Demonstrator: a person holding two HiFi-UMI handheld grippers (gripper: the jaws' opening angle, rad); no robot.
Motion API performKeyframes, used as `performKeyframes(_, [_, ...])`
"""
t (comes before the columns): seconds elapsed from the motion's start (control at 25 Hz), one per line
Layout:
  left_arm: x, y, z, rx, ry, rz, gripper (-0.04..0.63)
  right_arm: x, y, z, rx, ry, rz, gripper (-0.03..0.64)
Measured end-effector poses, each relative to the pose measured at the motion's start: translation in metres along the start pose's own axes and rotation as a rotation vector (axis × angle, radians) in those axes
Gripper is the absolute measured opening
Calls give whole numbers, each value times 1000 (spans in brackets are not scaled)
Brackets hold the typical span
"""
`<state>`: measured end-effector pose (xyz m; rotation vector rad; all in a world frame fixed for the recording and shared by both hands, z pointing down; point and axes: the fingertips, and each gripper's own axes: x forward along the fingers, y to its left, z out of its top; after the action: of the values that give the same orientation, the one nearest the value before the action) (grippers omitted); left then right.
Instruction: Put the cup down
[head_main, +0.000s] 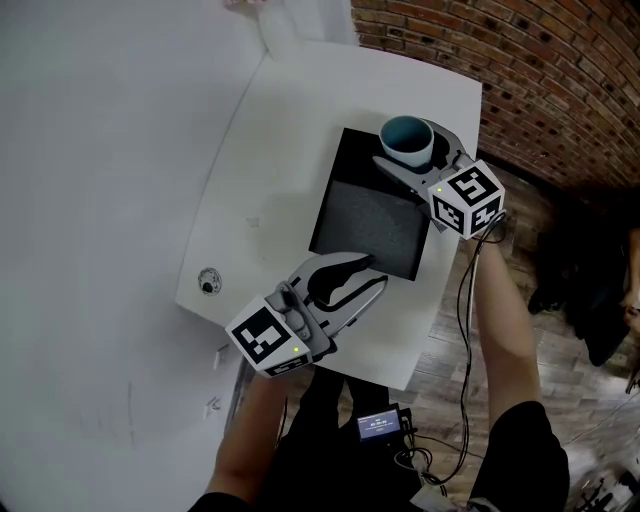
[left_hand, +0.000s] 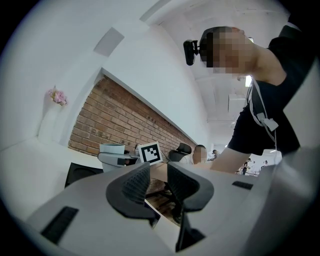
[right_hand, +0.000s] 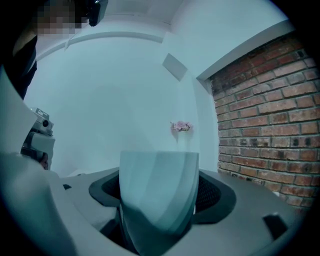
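A pale cup (head_main: 407, 140) with a teal inside stands upright between the jaws of my right gripper (head_main: 410, 147), over the far right corner of the black mat (head_main: 370, 225). In the right gripper view the cup (right_hand: 157, 190) fills the gap, with a pad pressed on each side. Whether its base touches the mat I cannot tell. My left gripper (head_main: 368, 275) sits at the mat's near edge, open with nothing between its fingers. The left gripper view shows the cup (left_hand: 112, 150) and the other gripper's marker cube (left_hand: 150, 153) across the mat.
The mat lies on a white table (head_main: 290, 150) that has a round grommet (head_main: 208, 282) near its left edge. A brick wall (head_main: 520, 70) rises past the table's far right side. Cables and a small device (head_main: 380, 425) hang by the person's legs.
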<state>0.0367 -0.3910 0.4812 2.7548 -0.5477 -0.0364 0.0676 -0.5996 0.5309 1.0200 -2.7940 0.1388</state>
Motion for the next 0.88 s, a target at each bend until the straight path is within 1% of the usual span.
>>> performKeyframes(0.12, [0,1,0,-4,7,4,100,-10,0,-2,6,5,-1,390])
performKeyframes(0.24, [-1,-1,-1,-1,-7,-11,100,-19,2,-7,-6,13,-2,391])
performKeyframes(0.48, [0,-1,-4,-2,-7,-19,100,-31,6,-15,-70,17,-7,391])
performKeyframes(0.88, [-3,-5,-4,4,-5,-18,100,-28,3,-20,-93,14,-101,391])
